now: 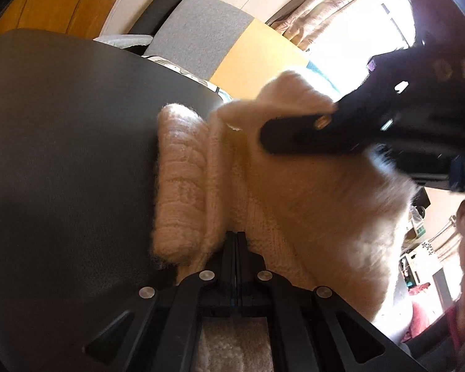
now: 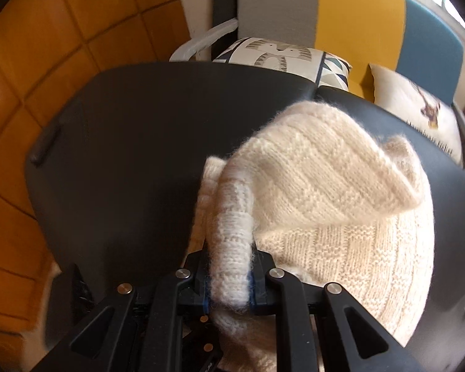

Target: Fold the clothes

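Two tools hold one cream, fuzzy cable-knit sweater (image 2: 325,204) over the dark grey matte bench (image 2: 124,155). The left tool (image 1: 236,241) is clenched tight, its jaws pressed together on a thin edge of the knit that rises just ahead of it. The right tool (image 2: 231,282) is grasping a thick ribbed roll, likely a cuff or hem, bunched between its jaws; from the left wrist view it appears as a dark body up to the right, above the fabric. Most of the sweater lies heaped on the bench ahead and to the right of the right tool. I judge the bulky roll could slip free, since the fluffy yarn compresses, and uneven pulling would skew the fold. How the sleeves lie is hidden beneath the heap, and the left view is blurred near the right tool.
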Available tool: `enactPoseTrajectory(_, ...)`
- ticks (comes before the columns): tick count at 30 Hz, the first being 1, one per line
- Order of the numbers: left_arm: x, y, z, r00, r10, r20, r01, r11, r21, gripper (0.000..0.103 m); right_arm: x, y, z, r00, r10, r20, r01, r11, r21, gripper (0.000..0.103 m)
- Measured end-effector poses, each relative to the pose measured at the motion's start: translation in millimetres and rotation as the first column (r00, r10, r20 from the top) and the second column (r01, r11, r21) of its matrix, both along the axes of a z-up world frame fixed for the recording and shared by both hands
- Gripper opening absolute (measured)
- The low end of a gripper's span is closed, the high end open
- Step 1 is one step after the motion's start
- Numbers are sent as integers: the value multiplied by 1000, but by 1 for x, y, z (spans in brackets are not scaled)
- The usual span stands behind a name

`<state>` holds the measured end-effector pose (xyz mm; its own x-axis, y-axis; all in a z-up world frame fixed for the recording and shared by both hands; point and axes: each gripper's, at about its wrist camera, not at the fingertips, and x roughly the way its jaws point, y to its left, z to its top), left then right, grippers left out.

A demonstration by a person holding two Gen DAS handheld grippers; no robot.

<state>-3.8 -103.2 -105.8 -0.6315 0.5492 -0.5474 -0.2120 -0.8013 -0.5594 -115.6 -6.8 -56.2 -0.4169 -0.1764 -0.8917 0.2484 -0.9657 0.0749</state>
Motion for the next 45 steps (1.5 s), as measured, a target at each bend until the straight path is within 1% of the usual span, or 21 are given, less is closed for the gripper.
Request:
enactPoseTrajectory(2, 2, -1, -1, 1000, 1, 1, -1, 1000, 12, 1, 0, -7, -7, 1000, 10, 22, -11, 1000, 17, 22)
enactPoseTrajectory(4, 4, -7, -4, 1000, 3, 14, -4, 998, 67, 1, 1, -11, -8, 999, 18, 34, -17, 999, -29, 30)
enactPoseTrajectory(6, 6, -15, -7, 999, 1, 35, -6, 991, 131, 1, 2, -13, -6, 999, 24, 44, -20, 996, -82, 33)
enactPoseTrajectory(8, 10, -20, -8, 999, -1, 48, -6, 987, 160, 1, 5, -11, -1, 999, 32, 42, -25, 987, -157, 33)
enactPoseTrajectory(10, 16, -23, -8, 998, -4, 56, -6, 984, 176, 1, 12, 0, 10, 999, 34, 31, -24, 958, -287, 33)
enactPoseTrajectory(12, 23, -26, -7, 998, -15, 59, 4, 984, 180, 1, 23, 19, 23, 999, 29, -18, -34, 911, -412, 32)
enactPoseTrajectory(14, 29, -29, -6, 998, -29, 60, 17, 983, 185, 1, 44, 46, 37, 992, -33, -121, -26, 890, -455, 32)
enactPoseTrajectory(17, 39, -36, -3, 998, -35, 56, 23, 981, 195, 1, 79, 98, 41, 939, -226, -261, 98, 899, -426, 28)
enactPoseTrajectory(18, 42, -39, -2, 998, -32, 54, 21, 981, 195, 1, 87, 117, 35, 920, -290, -266, 149, 883, -445, 18)
enactPoseTrajectory(19, 42, -40, -2, 998, -31, 57, 19, 979, 202, 1, 88, 128, 25, 920, -311, -237, 184, 879, -440, 11)
enactPoseTrajectory(22, 33, -41, 0, 997, -26, 77, 8, 973, 232, 1, 84, 126, -4, 954, -255, -158, 178, 904, -388, 8)
enactPoseTrajectory(24, 34, -42, 1, 996, -28, 86, 6, 970, 243, 2, 88, 109, -13, 971, -170, -168, 87, 906, -415, 8)
enactPoseTrajectory(26, 36, -45, 3, 995, -32, 94, 7, 968, 253, 2, 94, 88, -19, 978, -91, -186, 11, 920, -393, 8)
enactPoseTrajectory(30, 36, -59, 3, 993, -38, 115, 3, 957, 290, 3, 107, 47, -33, 983, 46, -176, -103, 940, -325, 8)
enactPoseTrajectory(32, 40, -65, 1, 990, -32, 135, -10, 955, 297, 5, 114, 29, -46, 983, 97, -157, -134, 959, -251, 8)
enactPoseTrajectory(35, 46, -70, 0, 987, -22, 160, -29, 950, 312, 12, 126, 16, -53, 965, 146, -217, -184, 968, -171, 8)
enactPoseTrajectory(37, 45, -66, 4, 988, -28, 152, -20, 952, 307, 12, 131, 10, -55, 953, 178, -243, -214, 969, -128, 8)
enactPoseTrajectory(39, 46, -58, 17, 992, -47, 120, 10, 957, 289, 13, 136, 9, -54, 949, 189, -254, -226, 966, -125, 8)
enactPoseTrajectory(42, 40, -44, 42, 997, -56, 61, 40, 971, 236, 25, 146, 15, -51, 945, 191, -267, -238, 958, -161, 8)
enactPoseTrajectory(44, 24, -36, 50, 997, -51, 57, 40, 984, 171, 43, 159, 31, -41, 943, 166, -289, -232, 949, -212, 10)
enactPoseTrajectory(45, 15, -32, 52, 997, -43, 70, 33, 990, 137, 45, 168, 41, -35, 941, 146, -305, -220, 949, -225, 14)
